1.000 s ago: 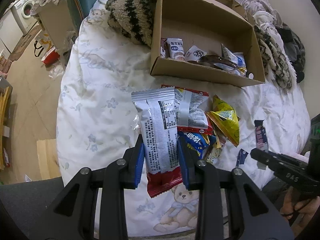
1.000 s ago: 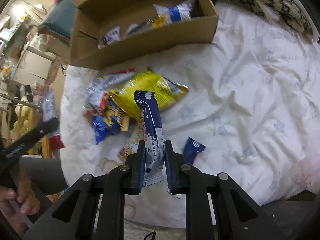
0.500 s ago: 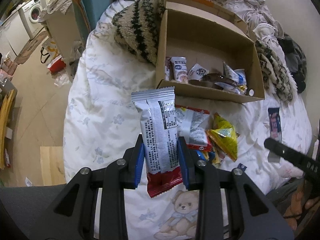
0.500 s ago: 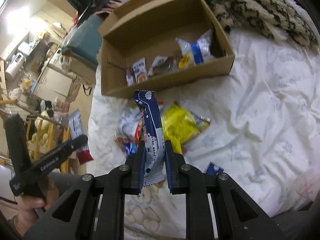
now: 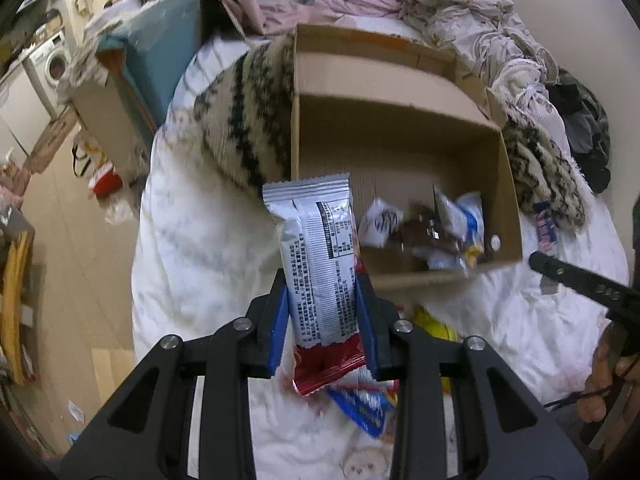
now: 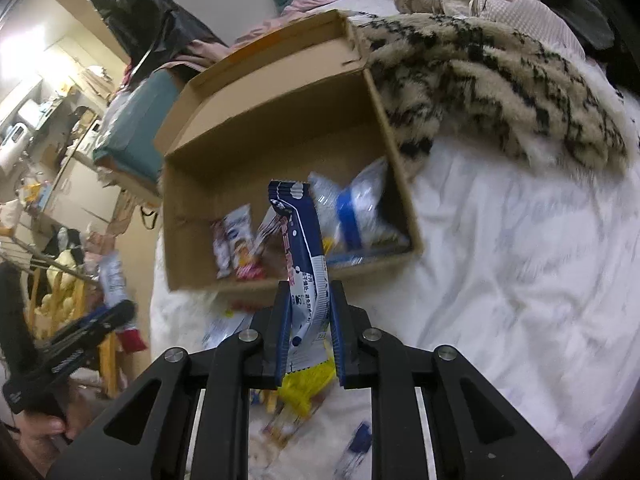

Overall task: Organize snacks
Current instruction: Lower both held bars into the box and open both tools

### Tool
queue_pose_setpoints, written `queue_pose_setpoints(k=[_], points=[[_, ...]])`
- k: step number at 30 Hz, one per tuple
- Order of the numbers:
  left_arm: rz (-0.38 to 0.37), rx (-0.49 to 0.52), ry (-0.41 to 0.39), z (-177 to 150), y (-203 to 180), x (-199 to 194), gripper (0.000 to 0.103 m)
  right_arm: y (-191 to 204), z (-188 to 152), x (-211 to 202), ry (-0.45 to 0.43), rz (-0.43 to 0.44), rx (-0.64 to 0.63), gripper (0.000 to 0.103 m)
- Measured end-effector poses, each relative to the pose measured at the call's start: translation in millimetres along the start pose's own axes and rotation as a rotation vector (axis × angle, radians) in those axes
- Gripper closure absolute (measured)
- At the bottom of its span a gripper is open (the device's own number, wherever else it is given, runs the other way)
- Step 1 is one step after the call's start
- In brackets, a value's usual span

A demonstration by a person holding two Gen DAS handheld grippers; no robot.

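Note:
My left gripper [image 5: 322, 320] is shut on a silver and red snack packet [image 5: 318, 264], held upright in front of an open cardboard box [image 5: 400, 140] on the bed. My right gripper [image 6: 308, 332] is shut on a blue and white snack bar [image 6: 302, 256], held upright just before the same box [image 6: 280, 128]. The box holds several snack packets [image 5: 440, 232] along its near wall. More loose snacks [image 5: 364, 404] lie on the white bedsheet below both grippers. The right gripper also shows at the right edge of the left wrist view [image 5: 576, 280].
A black-and-cream fuzzy blanket [image 6: 500, 80] lies behind and beside the box. Rumpled clothes [image 5: 440, 12] pile at the bed's far end. The bed's left edge drops to a floor with a box [image 5: 112, 92] and a washing machine [image 5: 52, 64].
Both grippers have risen and moved forward toward the cardboard box, each still holding its packet. The loose snack pile has dropped low in both views.

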State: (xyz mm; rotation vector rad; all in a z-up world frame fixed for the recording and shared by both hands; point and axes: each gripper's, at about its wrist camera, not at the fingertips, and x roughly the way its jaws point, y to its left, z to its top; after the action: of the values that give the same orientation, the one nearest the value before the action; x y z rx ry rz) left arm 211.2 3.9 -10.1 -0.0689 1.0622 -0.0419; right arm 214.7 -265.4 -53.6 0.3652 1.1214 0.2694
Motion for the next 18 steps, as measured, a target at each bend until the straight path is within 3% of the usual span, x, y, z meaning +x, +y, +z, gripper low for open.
queue_pose_setpoints(k=[8, 12, 18], points=[[-0.017, -0.002, 0.024, 22, -7, 28, 0.076, 10, 22, 58, 0.112, -0.156, -0.117, 0.084], [-0.014, 0.011, 0.042, 27, -14, 46, 0.076, 7, 29, 82, 0.165, -0.11, -0.067, 0.084], [-0.006, 0.023, 0.031, 33, -21, 70, 0.075, 10, 35, 103, 0.166, -0.021, -0.053, 0.084]])
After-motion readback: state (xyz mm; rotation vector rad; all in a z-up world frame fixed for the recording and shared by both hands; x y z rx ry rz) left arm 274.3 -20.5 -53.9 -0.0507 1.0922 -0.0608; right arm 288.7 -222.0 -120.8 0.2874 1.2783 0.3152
